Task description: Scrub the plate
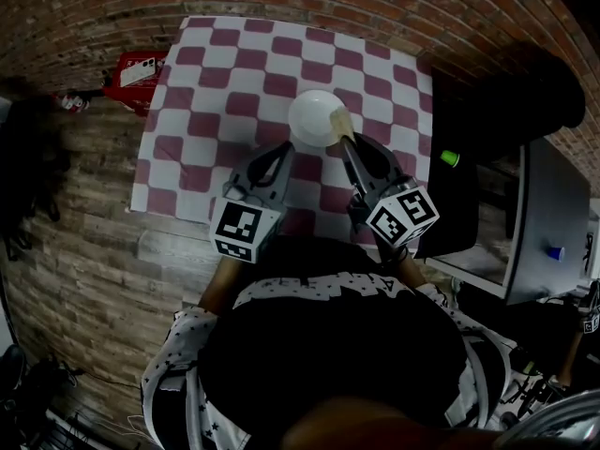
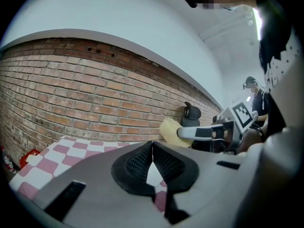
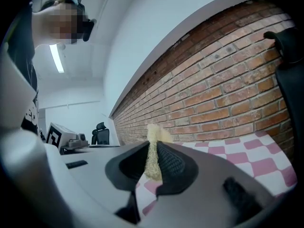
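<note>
Your left hand-held gripper (image 1: pixel 284 153) clamped on the white plate (image 1: pixel 314 118) rim, plate over the checkered worktop (image 1: pixel 234 64), your right hand-held gripper (image 1: pixel 349 146) pinching a yellow sponge (image 1: pixel 343 125) (squeezed thin) at the plate's right edge.

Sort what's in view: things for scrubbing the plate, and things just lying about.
In use: plate, held in left hand-held gripper; yellow sponge, in right hand-held gripper.
Lying about: red package, small green object, black chair.

No text, label, brand or number can be read anywhere
</note>
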Available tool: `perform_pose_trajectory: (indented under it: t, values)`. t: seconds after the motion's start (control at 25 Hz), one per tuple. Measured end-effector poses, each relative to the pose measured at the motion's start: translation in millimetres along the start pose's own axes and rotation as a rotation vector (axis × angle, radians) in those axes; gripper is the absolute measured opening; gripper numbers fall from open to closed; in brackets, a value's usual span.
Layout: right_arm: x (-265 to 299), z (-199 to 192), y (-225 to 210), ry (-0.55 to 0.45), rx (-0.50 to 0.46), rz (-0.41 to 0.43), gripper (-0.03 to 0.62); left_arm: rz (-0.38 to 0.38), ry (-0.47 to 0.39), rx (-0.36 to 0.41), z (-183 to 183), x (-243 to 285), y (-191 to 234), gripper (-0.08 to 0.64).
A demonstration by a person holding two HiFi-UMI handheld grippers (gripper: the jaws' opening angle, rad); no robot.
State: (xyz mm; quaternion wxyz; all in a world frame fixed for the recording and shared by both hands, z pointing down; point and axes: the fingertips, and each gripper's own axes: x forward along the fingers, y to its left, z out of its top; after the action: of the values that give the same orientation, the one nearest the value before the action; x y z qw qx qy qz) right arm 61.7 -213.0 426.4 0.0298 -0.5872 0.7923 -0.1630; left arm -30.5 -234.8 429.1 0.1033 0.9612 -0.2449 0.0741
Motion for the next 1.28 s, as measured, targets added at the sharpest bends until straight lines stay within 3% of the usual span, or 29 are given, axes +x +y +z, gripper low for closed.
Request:
perform_pose_trajectory:
  t: [0.4,1.28]
  values:
    - [29.0,-4.4,-19.7,0.038,-0.028,0.008,0.054,0.013,0.002,0.052,15.7,20.9,19.5,0.012]
    - [101.7,-55.9,-61.2,0.238,-0.115,0.035,0.054,0.063,0.032,0.011,1.0,26.0,42.8,0.012]
